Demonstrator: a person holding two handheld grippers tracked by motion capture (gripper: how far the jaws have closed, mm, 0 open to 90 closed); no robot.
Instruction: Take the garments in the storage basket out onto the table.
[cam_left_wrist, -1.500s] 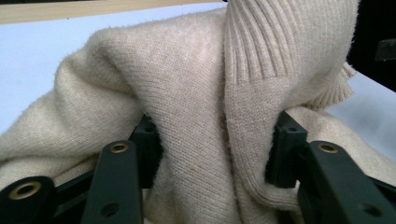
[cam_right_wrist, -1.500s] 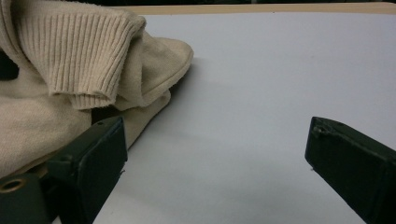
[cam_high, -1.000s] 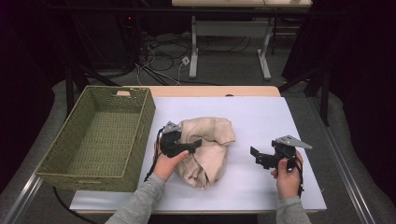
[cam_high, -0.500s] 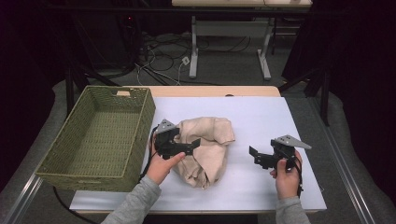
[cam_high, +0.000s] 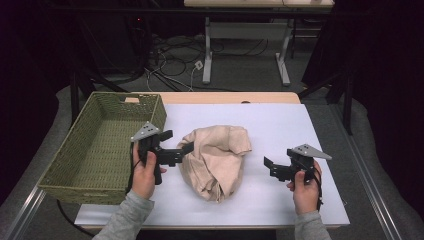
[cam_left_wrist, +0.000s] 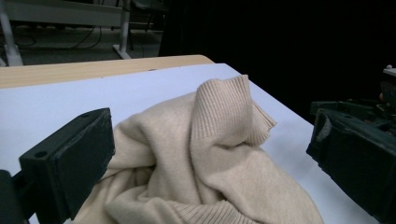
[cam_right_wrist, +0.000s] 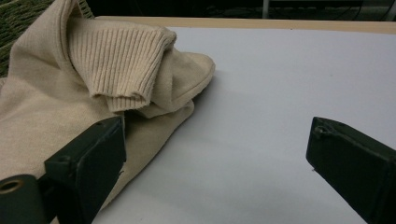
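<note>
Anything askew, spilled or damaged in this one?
Only the cream knitted sweater: it lies crumpled in a heap on the white table cover, beside the green woven basket. No damage shows. Both grippers, left and right, are open.

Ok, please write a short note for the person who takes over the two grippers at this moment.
Left gripper: open, jaws at the left edge of the crumpled beige knitted sweater, nothing gripped.
Right gripper: open, empty, apart from the sweater on its right.
The sweater lies in a heap on the white table top; the green woven basket at the left holds nothing.
Done: nothing visible. Left: probably grasp the sweater; its destination is unclear.
</note>
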